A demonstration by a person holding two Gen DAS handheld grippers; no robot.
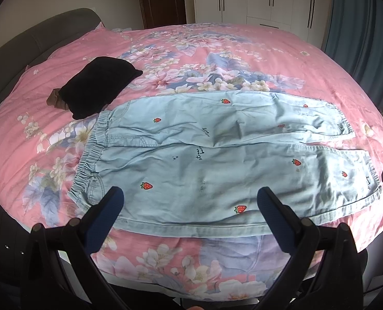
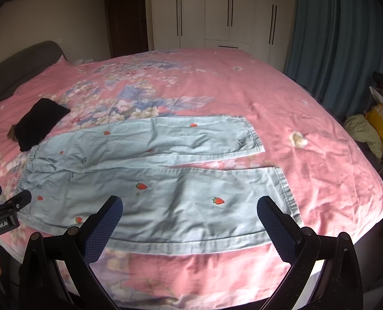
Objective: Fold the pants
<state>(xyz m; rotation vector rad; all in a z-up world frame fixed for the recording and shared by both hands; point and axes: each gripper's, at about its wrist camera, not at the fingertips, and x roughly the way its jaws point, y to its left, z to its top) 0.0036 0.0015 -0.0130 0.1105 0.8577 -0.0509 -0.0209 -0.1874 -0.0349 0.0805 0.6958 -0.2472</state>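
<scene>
Light blue pants [image 1: 204, 155] with red strawberry prints lie flat on the pink floral bedspread, waistband to the left, both legs spread to the right. They also show in the right wrist view [image 2: 165, 180]. My left gripper [image 1: 190, 204] is open and empty, held above the near edge of the pants by the waist half. My right gripper [image 2: 190, 213] is open and empty, above the near leg. The left gripper's tip shows at the left edge of the right wrist view [image 2: 10, 204].
A folded black garment [image 1: 98, 87] lies on the bedspread [image 1: 307, 72] left of the waistband, with a brown item [image 1: 56, 100] beside it. A grey headboard [image 1: 23, 44] is on the left. White wardrobes [image 2: 217, 10] and blue curtains [image 2: 333, 38] stand behind. Bags and clothes [image 2: 372, 131] sit right of the bed.
</scene>
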